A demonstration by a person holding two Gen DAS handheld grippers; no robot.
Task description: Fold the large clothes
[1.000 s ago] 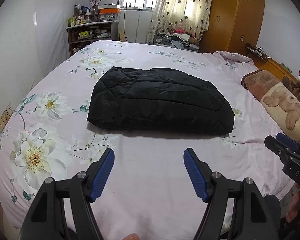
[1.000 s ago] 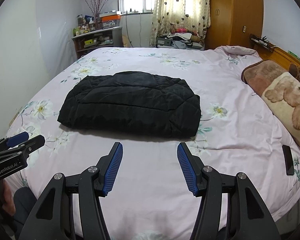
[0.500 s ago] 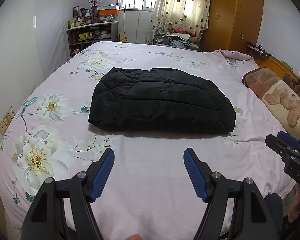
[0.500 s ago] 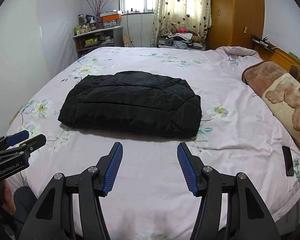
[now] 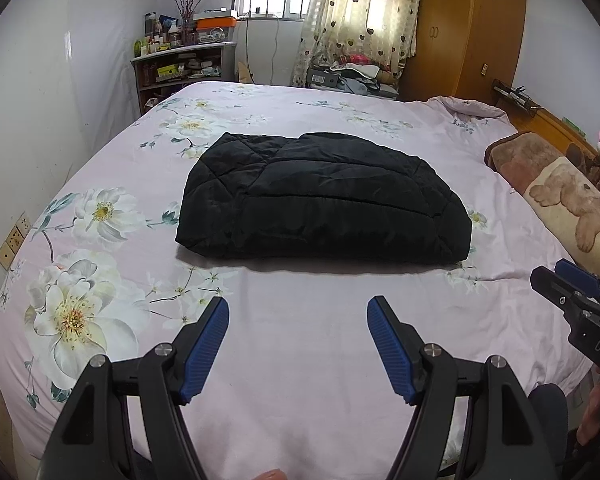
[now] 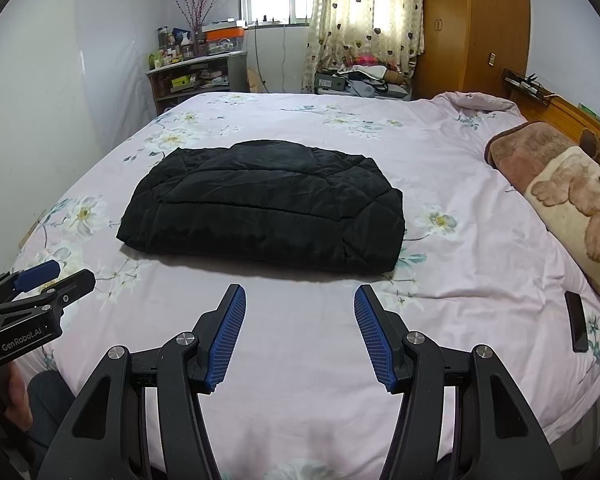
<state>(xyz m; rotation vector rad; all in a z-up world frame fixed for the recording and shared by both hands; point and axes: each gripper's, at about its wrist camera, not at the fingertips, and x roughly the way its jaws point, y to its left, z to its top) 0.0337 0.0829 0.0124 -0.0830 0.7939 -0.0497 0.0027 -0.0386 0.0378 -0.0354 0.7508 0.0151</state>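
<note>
I see a black quilted jacket (image 5: 324,204) lying folded into a compact block mid-bed on the pink floral bedsheet (image 5: 300,344); my left gripper (image 5: 298,314) and right gripper (image 6: 300,300) hover near its front edge, both spread and empty; folding looks finished, so I judge only a tidying press or withdrawal remains.
</note>
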